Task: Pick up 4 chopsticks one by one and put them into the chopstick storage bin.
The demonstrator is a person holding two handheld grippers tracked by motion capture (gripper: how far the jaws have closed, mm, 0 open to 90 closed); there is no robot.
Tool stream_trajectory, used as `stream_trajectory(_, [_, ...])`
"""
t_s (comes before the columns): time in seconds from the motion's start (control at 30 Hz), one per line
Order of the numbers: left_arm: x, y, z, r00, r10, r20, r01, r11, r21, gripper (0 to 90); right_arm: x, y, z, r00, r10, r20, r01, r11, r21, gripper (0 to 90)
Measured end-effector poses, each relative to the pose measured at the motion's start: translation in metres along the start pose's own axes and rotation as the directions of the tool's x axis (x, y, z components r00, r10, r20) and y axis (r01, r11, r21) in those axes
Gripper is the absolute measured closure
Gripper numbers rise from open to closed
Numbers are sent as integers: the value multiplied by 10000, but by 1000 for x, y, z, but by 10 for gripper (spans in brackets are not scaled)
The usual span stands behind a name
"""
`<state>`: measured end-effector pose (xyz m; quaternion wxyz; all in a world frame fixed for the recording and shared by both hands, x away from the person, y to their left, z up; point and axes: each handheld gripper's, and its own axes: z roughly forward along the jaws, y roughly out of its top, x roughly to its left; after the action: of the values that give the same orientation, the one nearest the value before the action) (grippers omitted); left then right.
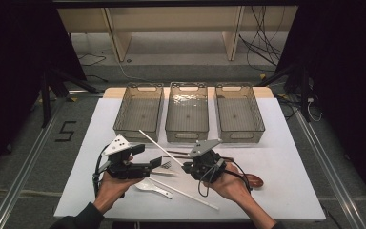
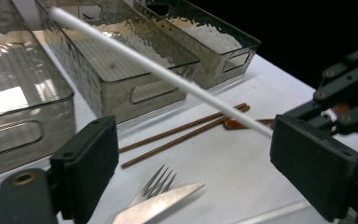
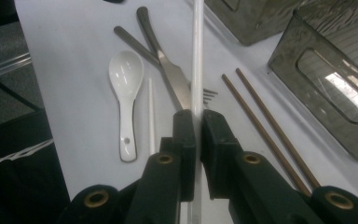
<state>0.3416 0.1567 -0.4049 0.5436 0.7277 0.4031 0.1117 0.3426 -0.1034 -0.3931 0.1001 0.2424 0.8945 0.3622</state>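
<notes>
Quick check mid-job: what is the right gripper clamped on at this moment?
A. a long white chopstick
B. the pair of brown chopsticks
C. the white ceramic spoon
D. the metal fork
A. In the right gripper view the right gripper has its jaws closed on the white chopstick, which runs up between them; the white spoon, brown chopsticks and fork lie on the table.

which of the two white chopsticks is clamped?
The raised white chopstick, shut in the right gripper and angled toward the bins. The other white chopstick lies flat on the table.
</notes>
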Motion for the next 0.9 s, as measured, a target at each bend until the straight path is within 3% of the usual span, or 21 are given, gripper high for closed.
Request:
stream_trajectory(0.3, [-4,1,17,9977,-402,554,389,9990,239,287,6,1,3,10000,58,-61,-62,9985,-547,850])
stream_trajectory(0.5, [-6,2,18,9938,-421,1032,408,9991,151,451,8,2,4,9999,64,-107,-71,9974,-715,850])
stream_trajectory(0.9, [-2,2,20,9784,-1049,1780,1045,9945,113,663,10,2,5,9996,136,-243,-163,9936,-1121,850])
